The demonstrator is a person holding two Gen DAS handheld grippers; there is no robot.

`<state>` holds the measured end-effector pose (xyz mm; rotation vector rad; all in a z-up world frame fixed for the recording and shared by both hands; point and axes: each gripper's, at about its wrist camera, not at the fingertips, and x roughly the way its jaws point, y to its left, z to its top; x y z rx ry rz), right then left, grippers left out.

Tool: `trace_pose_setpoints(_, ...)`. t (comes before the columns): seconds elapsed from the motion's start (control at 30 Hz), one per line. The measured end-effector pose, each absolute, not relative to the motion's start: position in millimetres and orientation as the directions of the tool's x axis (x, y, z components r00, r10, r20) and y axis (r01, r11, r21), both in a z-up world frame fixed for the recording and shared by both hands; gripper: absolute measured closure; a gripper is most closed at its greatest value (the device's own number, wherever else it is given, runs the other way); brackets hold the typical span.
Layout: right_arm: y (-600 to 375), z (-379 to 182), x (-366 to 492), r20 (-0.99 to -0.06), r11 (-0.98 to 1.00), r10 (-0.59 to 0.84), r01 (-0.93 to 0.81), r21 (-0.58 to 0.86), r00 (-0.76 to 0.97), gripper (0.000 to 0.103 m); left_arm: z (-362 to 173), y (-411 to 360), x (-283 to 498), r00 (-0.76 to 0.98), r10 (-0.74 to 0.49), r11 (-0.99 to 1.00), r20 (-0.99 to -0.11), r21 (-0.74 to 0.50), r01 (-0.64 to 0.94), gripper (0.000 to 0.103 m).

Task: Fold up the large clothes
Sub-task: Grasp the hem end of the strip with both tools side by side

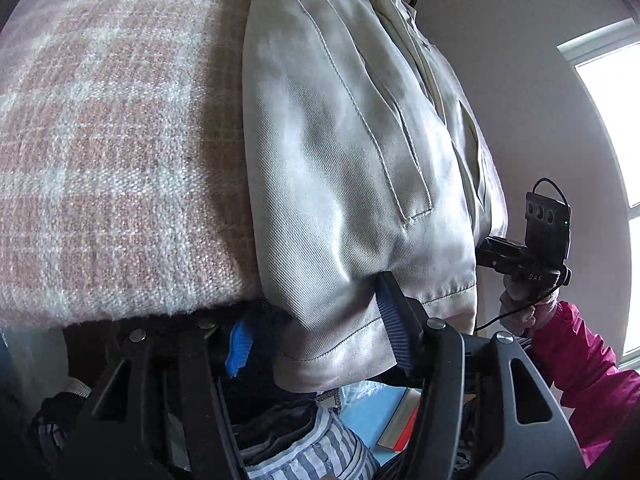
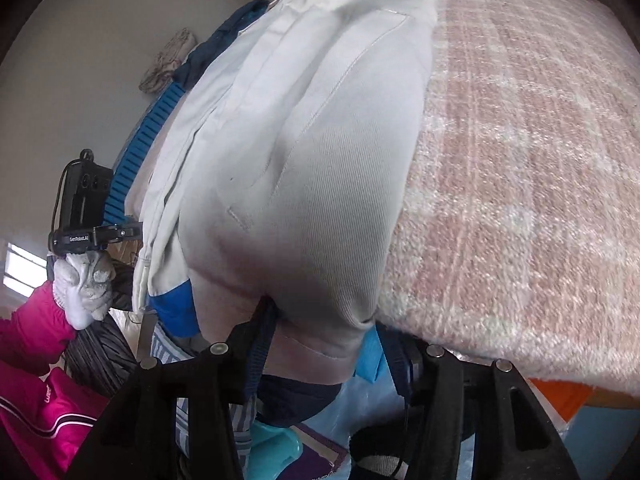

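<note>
Pale grey trousers (image 1: 352, 152) lie folded lengthwise along the edge of a bed covered by a pink-and-white checked blanket (image 1: 100, 140), running from the top centre of the left wrist view down to its lower middle, where their hem hangs over the bed's edge. In the right wrist view we see the same garment from its other side, filling the centre, with the blanket spreading over the right half of the frame.

We see the left gripper (image 1: 320, 332) at the bottom of its own view with jaws apart: the hem hangs between the blue ribbed pads, the right pad close against the cloth, the left one clear of it. The right gripper (image 2: 328, 344) likewise stands apart at the hem, cloth between its fingers; we cannot tell whether either pad presses.

At the right edge of the left view, a gloved hand (image 1: 516, 308) in a magenta sleeve (image 1: 576, 356) holds the other tool. Below the bed lie striped fabric (image 1: 312, 440) and blue clutter.
</note>
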<state>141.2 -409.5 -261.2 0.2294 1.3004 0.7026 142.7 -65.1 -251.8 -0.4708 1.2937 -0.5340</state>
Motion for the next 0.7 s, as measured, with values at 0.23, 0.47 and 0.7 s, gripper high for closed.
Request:
trace_pose_setpoints(0.23, -404, -269, 143, -0.723, 0.685, 0.691, -0.34, 0.644, 0.022, 0.056, -258, -67, 143, 0.147, -0.669, 0.743, -0.729, -0.661, 0.107, 0.063)
trace_pose_setpoints(0.47, -419, -246, 126, -0.648, 0.616, 0.761, -0.341, 0.71, 0.025, 0.054, -259, -67, 140, 0.118, -0.671, 0.742, -0.732, -0.662, 0.109, 0.056)
trace_pose_setpoints(0.7, -398, -264, 129, -0.706, 0.673, 0.708, -0.314, 0.67, 0.011, 0.049, -279, -84, 135, 0.039, -0.698, 0.713, -0.715, -0.69, 0.127, 0.063)
